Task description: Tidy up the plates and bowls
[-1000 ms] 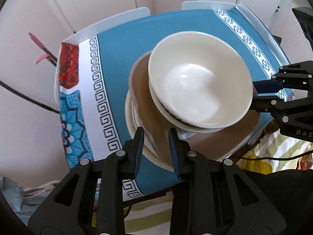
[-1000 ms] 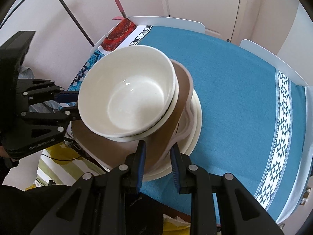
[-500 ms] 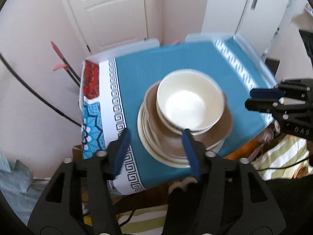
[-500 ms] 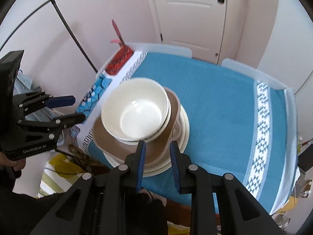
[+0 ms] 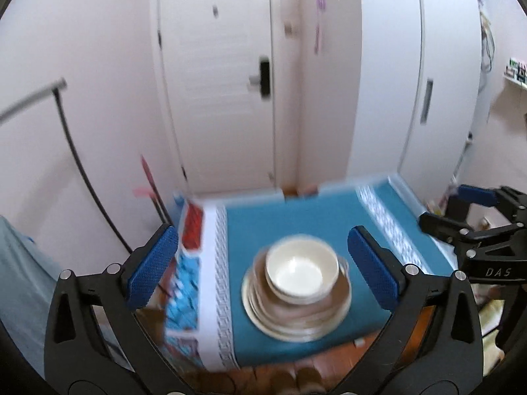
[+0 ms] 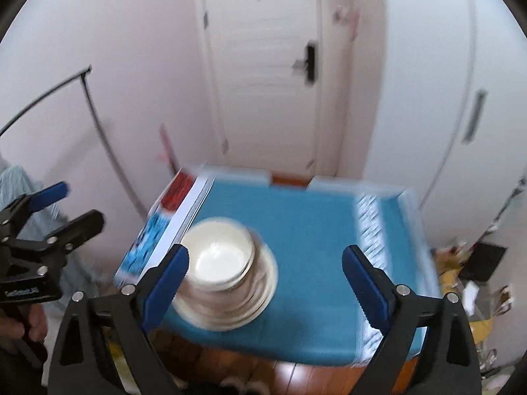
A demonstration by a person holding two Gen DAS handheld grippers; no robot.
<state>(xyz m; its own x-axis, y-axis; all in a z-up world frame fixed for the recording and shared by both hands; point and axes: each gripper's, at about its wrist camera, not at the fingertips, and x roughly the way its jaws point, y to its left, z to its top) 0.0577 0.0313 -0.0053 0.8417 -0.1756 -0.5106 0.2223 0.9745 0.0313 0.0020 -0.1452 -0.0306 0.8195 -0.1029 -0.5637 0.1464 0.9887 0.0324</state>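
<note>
Left gripper [image 5: 263, 263]: blue-padded black jaws stood wide apart, having just been opening, nothing between them. Right gripper [image 6: 265, 271]: the same, jaws just opened wide, nothing clamped; both frames were motion-blurred.

Past the jaws, at about 6 o'clock on the teal patterned tablecloth [image 5: 296, 223], sat the stack: a cream ceramic bowl [image 5: 301, 270] nested on a second bowl, on a brown plate, on cream dinner plates [image 5: 290, 326]. The stack rested near the table's near edge, free of both grippers.

Judgement: the stacking step looked finished, with both tools released and clear of the pile. No loose dish showed on the cloth, so the next move probably calls for no new grasp, only keeping clear of the stack.

View differences: the left wrist showed the right gripper at 3 o'clock. The right wrist showed the left gripper at 9 o'clock with the person's hand [image 6: 31, 321] on it. Farthest off, a white panelled door [image 5: 230, 98].
</note>
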